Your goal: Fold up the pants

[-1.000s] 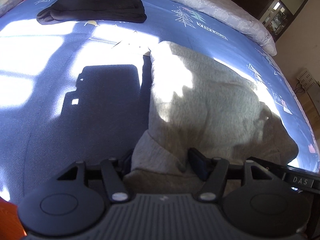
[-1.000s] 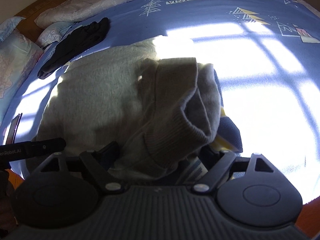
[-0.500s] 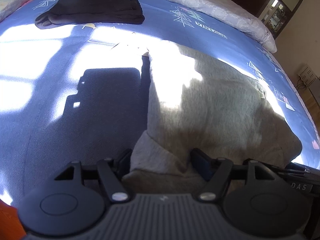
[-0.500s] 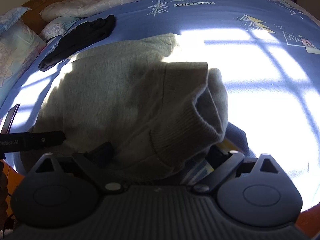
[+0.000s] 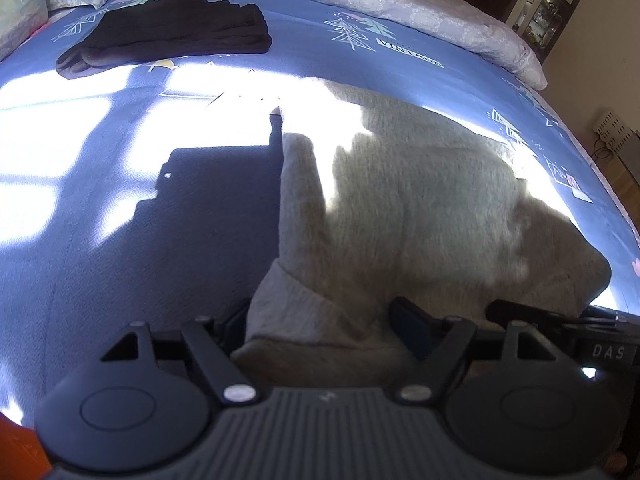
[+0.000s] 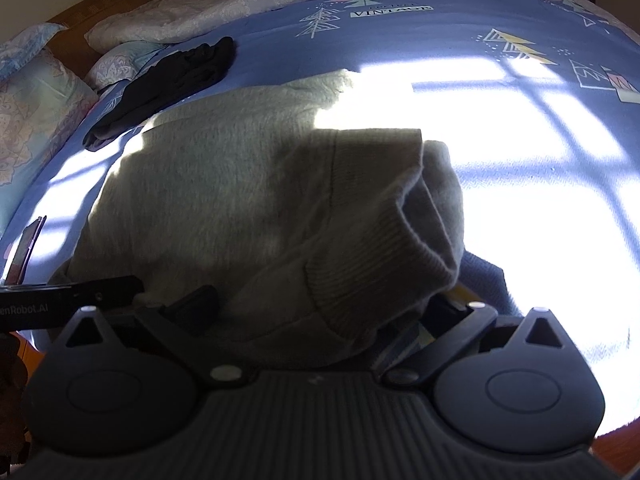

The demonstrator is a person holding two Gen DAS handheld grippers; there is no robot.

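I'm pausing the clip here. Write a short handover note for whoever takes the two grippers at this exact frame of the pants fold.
Left gripper: fingers wide apart, straddling a ribbed cuff of the grey pants; grip unclear.
Right gripper: likewise around the other ribbed cuff.
Pants lie on the blue bedsheet, cuff end folded over the body.
Black folded garment sits far back near the pillows.
Done: one fold over.
Left: probably release, smooth, fold again.

grey pants (image 5: 400, 216) carried farther up bed (image 5: 120, 240)
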